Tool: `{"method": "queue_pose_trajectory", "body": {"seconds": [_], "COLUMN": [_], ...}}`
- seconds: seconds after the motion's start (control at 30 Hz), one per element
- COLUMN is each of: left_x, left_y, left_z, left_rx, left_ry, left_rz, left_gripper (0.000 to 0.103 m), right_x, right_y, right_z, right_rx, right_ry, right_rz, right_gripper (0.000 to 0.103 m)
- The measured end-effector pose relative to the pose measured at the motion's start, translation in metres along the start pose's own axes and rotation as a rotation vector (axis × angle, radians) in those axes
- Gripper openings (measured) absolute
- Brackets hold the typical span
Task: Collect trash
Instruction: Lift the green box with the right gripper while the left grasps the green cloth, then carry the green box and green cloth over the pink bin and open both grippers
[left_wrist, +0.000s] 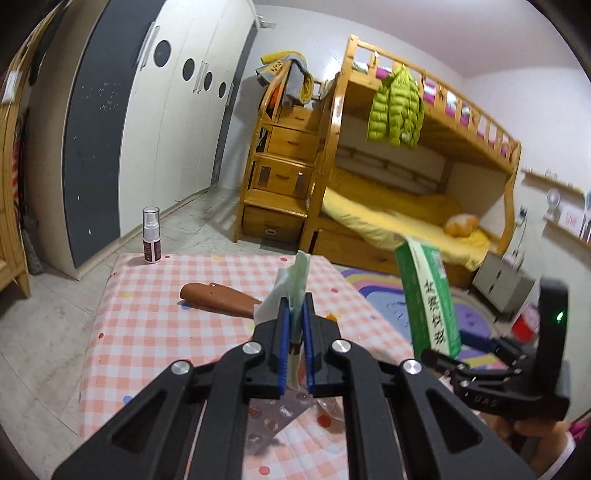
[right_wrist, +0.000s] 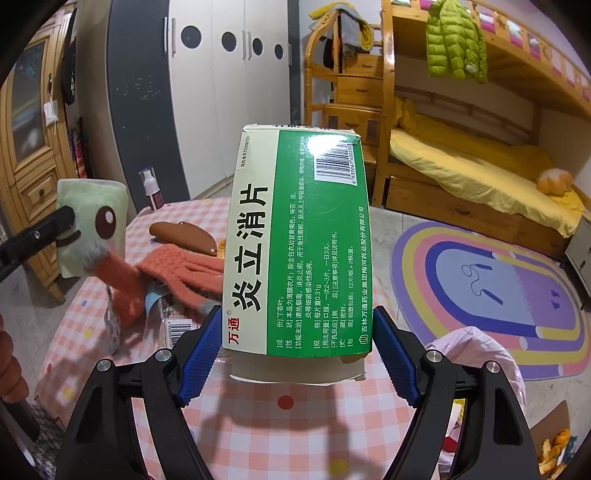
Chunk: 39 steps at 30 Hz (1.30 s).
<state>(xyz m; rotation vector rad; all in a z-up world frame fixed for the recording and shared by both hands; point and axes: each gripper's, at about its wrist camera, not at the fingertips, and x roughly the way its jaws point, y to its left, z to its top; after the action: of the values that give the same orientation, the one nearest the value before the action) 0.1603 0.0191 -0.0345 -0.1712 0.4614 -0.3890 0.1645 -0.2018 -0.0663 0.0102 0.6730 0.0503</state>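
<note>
The left claw (left_wrist: 295, 314) was clenched on a pale green tissue pack (left_wrist: 300, 275), which stood upright between the blue pads at the centre of the left wrist frame; in the right wrist view the same pack, printed with a cartoon eye, showed at middle left, held above the tabletop (right_wrist: 258, 417). The right claw (right_wrist: 297, 350) gripped a green and cream medicine box (right_wrist: 299, 240) by its lower end, the box rising up the middle of the right wrist frame with its barcode near the top. In the left wrist view that box sat at right of centre, tilted, raised off the pink checked cloth. On the cloth lay a brown leather case (left_wrist: 218, 298) left of centre, a small spray bottle (left_wrist: 151, 236) at the far left corner, and a silver blister sheet (left_wrist: 273, 421) beneath the left claw. An orange glove (right_wrist: 177, 277) lay left of the box in the right wrist frame, with a clear barcoded wrapper (right_wrist: 170, 325) just below it.
</note>
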Motion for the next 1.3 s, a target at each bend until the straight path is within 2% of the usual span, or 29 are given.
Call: {"method": "queue_pose_trajectory", "body": {"seconds": [0.13, 0.3, 0.5, 0.6, 0.8, 0.93, 1.1, 1.3], "left_x": [-0.001, 0.002, 0.002, 0.001, 0.009, 0.019, 0.032, 0.05], "left_y": [0.004, -0.007, -0.018, -0.029, -0.076, -0.113, -0.16, -0.214], "left_z": [0.002, 0.007, 0.029, 0.027, 0.005, -0.014, -0.041, -0.068], "left_rx": [-0.037, -0.012, -0.008, 0.016, 0.121, 0.168, 0.255, 0.356], "left_ry": [-0.011, -0.006, -0.022, -0.02, 0.021, 0.049, 0.094, 0.132], "left_rz": [-0.031, -0.032, -0.038, -0.035, -0.061, -0.124, -0.2, -0.291], "left_gripper": [0.005, 0.005, 0.005, 0.005, 0.005, 0.005, 0.005, 0.005], "right_x": [0.0, -0.001, -0.008, -0.01, -0.032, -0.051, -0.068, -0.068], "right_y": [0.0, 0.0, 0.0, -0.003, -0.026, -0.054, -0.095, -0.134], "right_z": [0.0, 0.001, 0.0, 0.002, 0.006, -0.004, -0.036, -0.081], "right_rx": [-0.005, -0.026, -0.048, -0.047, 0.005, 0.038, 0.092, 0.131], "right_ry": [0.001, -0.004, -0.029, -0.036, -0.042, -0.023, 0.017, 0.095], "right_rz": [0.006, 0.006, 0.032, 0.03, -0.032, -0.086, -0.167, -0.267], "right_gripper": [0.078, 0.078, 0.078, 0.078, 0.078, 0.078, 0.079, 0.079]}}
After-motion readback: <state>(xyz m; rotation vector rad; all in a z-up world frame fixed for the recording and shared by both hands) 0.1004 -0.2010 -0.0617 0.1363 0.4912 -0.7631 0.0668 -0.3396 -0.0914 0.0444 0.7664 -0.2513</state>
